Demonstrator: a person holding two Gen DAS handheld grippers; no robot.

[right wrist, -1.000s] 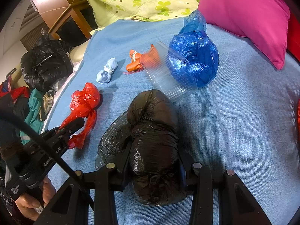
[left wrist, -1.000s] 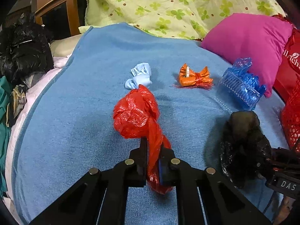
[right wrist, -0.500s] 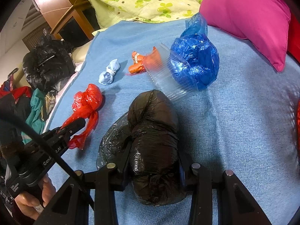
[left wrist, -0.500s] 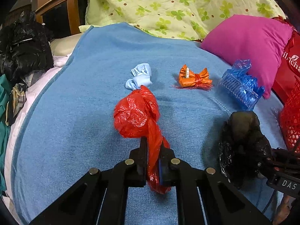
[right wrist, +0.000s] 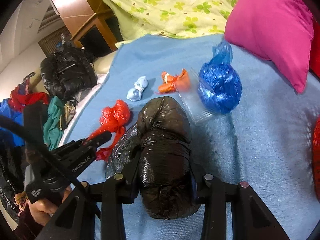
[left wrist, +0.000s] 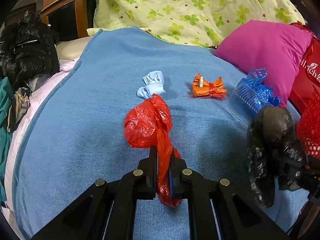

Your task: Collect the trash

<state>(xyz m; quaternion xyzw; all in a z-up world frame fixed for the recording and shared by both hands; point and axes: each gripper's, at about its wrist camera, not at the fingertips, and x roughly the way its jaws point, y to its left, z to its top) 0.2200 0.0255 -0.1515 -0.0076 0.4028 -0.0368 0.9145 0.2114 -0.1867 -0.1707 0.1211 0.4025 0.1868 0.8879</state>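
My left gripper [left wrist: 163, 154] is shut on the twisted tail of a red plastic bag [left wrist: 148, 124], whose knotted bulk rests on the blue blanket [left wrist: 80, 120]. My right gripper [right wrist: 165, 166] is shut on a black plastic bag bundle [right wrist: 164, 140], held a little above the blanket with a loose flap trailing on its left. The black bundle [left wrist: 274, 140] also shows at the right edge of the left wrist view. Farther back lie a light blue wad [left wrist: 153, 85], an orange wrapper [left wrist: 208, 86] and a blue bag [right wrist: 220, 88] against a clear plastic tray [right wrist: 198, 108].
A pink pillow [left wrist: 264, 46] and a flowered green quilt [left wrist: 180, 6] lie at the back. A red mesh basket [left wrist: 310, 124] stands at the right edge. A black jacket [left wrist: 26, 52] and other clothes are piled off the blanket's left side. A hand [right wrist: 42, 210] holds the left gripper.
My right gripper has risen with the black bundle, which now sits higher over the blanket. My left gripper and the red bag have stayed put.
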